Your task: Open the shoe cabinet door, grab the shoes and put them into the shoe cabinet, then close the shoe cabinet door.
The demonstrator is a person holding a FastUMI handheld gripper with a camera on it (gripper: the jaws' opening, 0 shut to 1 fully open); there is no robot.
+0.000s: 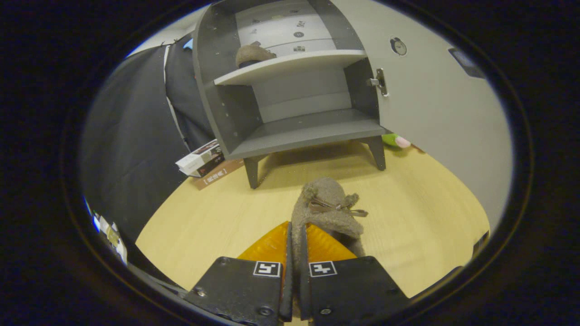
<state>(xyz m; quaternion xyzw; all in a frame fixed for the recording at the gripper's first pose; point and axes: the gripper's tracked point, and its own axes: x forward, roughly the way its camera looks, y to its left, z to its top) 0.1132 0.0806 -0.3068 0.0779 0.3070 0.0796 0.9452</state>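
My gripper (297,233) is shut on a brown suede shoe (328,208), its heel edge pinched between the two orange fingers (272,246). The shoe's toe and lace bow point away from me toward the cabinet. The grey shoe cabinet (294,131) stands beyond the shoe with its door (435,104) swung open to the right. A second brown shoe (251,54) lies on the upper shelf, at its left side. The lower shelf is bare.
A stack of boxes and a book (204,160) lies on the wooden floor (217,213) left of the cabinet's front leg. A green and pink object (396,140) peeks out behind the right leg. Black cloth wall hangs on the left.
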